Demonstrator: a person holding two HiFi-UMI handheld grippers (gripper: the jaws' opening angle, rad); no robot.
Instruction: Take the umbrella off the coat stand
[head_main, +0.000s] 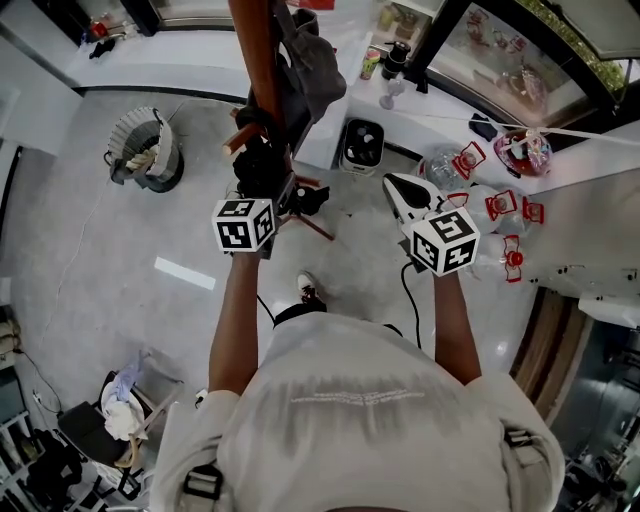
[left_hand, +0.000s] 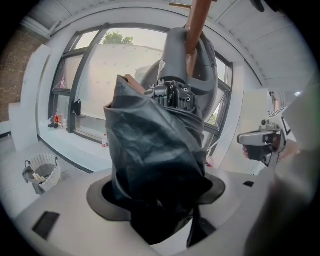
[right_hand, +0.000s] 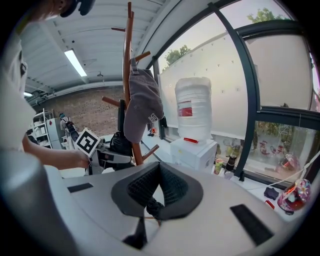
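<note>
Coat stand (head_main: 262, 60), umbrella (left_hand: 155, 165), left gripper (head_main: 268, 185) on it
The umbrella hangs upright along the pole; the left jaws clasp its cloth from the near side; the right gripper (right_hand: 158, 172), clenched empty, is well to the right.

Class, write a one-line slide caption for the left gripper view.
Left tool clamps the folded black umbrella beside the wooden coat stand, window behind.

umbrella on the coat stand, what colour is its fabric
Black, slightly glossy; the umbrella shows best in the left gripper view.
</note>
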